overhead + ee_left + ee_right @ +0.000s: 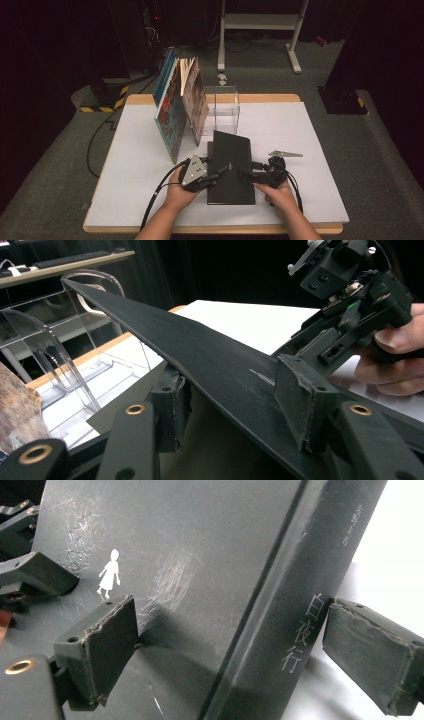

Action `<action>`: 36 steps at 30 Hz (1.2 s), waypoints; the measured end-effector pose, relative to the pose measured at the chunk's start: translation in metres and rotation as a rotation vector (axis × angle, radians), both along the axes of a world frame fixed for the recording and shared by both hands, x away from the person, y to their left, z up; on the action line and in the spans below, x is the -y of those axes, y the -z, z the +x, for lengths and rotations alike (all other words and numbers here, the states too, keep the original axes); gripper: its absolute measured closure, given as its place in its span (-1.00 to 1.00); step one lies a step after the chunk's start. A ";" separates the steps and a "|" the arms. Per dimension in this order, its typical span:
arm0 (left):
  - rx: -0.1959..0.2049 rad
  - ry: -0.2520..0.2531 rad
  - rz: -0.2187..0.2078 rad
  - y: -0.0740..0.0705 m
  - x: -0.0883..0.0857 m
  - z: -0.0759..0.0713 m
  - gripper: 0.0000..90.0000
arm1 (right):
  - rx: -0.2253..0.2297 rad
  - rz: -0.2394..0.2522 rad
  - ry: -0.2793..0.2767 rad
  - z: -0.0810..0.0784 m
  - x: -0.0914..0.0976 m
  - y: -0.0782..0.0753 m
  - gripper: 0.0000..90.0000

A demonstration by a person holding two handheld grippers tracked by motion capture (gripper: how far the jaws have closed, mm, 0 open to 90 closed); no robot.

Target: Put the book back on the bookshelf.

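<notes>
A thick black book point(232, 150) with a small white figure on its front cover point(200, 555) sits in the middle of the white table, its far end tilted up. My left gripper point(220, 172) holds its left edge. In the left gripper view one pad point(300, 400) sits on top of the cover point(210, 360) and the other presses from beneath. My right gripper point(247, 172) clamps the spine side. In the right gripper view one pad point(107, 645) lies on the cover and the other point(370, 655) sits past the lettered spine. The right gripper point(350, 295) shows across the book.
A clear acrylic book stand point(222, 107) stands just beyond the book. Two colourful books point(172, 110) lean against its left side. A loose grey three-cornered plate point(285, 154) lies on the table point(130, 165) to the right. A metal frame point(260, 22) stands on the floor behind.
</notes>
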State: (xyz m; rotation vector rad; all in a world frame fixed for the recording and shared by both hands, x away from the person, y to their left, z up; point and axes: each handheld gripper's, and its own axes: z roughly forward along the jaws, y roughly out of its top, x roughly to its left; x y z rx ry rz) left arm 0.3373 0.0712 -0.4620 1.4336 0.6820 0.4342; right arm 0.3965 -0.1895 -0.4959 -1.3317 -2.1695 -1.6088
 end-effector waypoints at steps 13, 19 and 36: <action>0.077 0.019 0.003 0.001 0.000 -0.007 0.09 | -0.002 0.051 -0.032 0.002 0.004 0.003 -0.85; 0.127 0.044 0.002 0.000 0.000 -0.012 0.09 | -0.012 0.096 -0.067 0.002 0.006 0.004 -0.84; -0.021 0.039 -0.078 0.000 -0.005 -0.016 0.18 | 0.131 -0.042 0.004 -0.023 0.001 -0.017 -0.73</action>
